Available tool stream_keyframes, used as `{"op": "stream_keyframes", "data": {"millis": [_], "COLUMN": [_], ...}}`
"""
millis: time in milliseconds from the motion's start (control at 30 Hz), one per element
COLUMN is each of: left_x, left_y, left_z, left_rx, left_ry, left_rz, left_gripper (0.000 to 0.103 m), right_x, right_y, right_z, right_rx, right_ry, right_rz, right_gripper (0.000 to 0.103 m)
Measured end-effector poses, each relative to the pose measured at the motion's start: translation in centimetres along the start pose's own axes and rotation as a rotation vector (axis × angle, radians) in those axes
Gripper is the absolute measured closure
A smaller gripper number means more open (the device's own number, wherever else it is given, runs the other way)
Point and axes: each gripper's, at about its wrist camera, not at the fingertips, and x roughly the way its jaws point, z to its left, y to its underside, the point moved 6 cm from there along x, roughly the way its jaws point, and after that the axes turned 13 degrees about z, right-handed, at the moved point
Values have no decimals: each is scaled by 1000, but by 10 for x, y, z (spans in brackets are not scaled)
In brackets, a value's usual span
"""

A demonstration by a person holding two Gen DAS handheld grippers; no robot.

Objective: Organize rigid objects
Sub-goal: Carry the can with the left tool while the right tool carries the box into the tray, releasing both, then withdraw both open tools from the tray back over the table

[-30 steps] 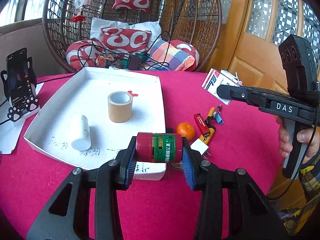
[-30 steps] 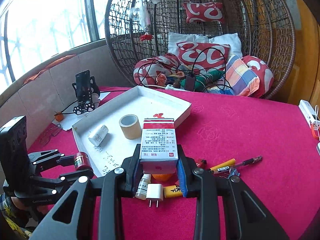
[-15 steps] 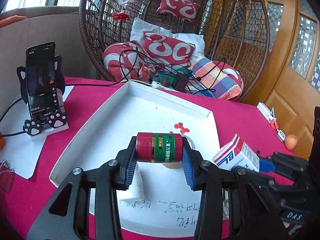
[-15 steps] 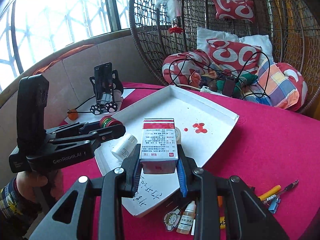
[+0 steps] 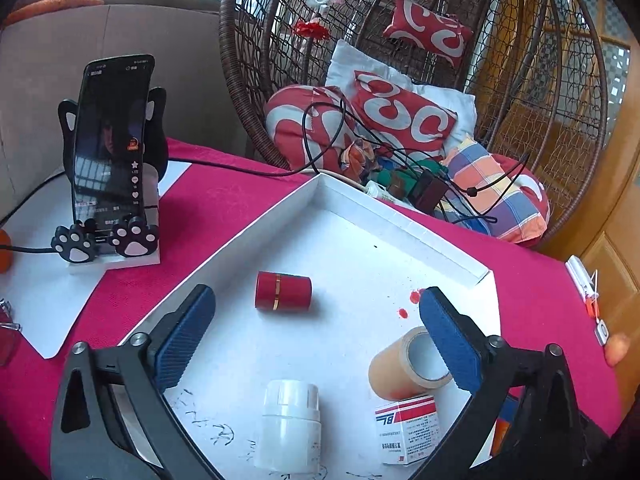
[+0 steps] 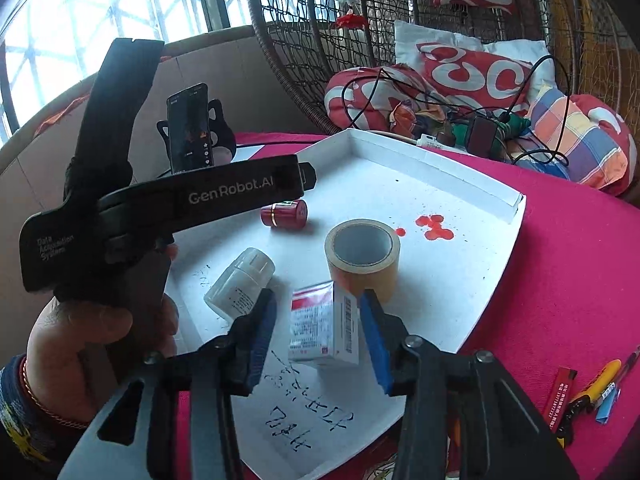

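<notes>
Our left gripper (image 5: 316,340) had just opened wide; the red can (image 5: 283,291) lay on its side in the white tray (image 5: 404,222), free, just ahead of the jaws. Our right gripper (image 6: 320,332) had also just opened, with the medicine box (image 6: 324,330) loose between its jaws. Both seemed light and stiff; we judged the can's flat ends and the box's broad faces best to grip.

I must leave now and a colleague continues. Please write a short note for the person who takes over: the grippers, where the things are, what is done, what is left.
Left gripper: open, its jaws have just been opening; the red jar lies on its side in the white tray, clear of the pads.
Right gripper: open, jaws just opening; the medicine box sits between them in the tray, released.
Also in the tray: tape roll, white bottle.
Done: four things in.
Left: lighter, pens and other small things on the red cloth.
</notes>
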Motion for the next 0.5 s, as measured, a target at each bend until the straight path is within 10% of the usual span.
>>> {"op": "stream_keyframes", "data": {"millis": [33,500], "left_x": [-4,-56], "left_y": [0,23], "left_z": [1,-44], "left_rx": [-3,81], "left_ry": [-12,187], "left_rz": [-14,-73], "left_gripper": [0,0], "right_x": [-3,-107], "right_y": [1,10], "right_z": [0,-39], "right_rx": [2,127], "right_ry": [10,157], "right_rz": [-13,-354], "right_gripper": [14,0]}}
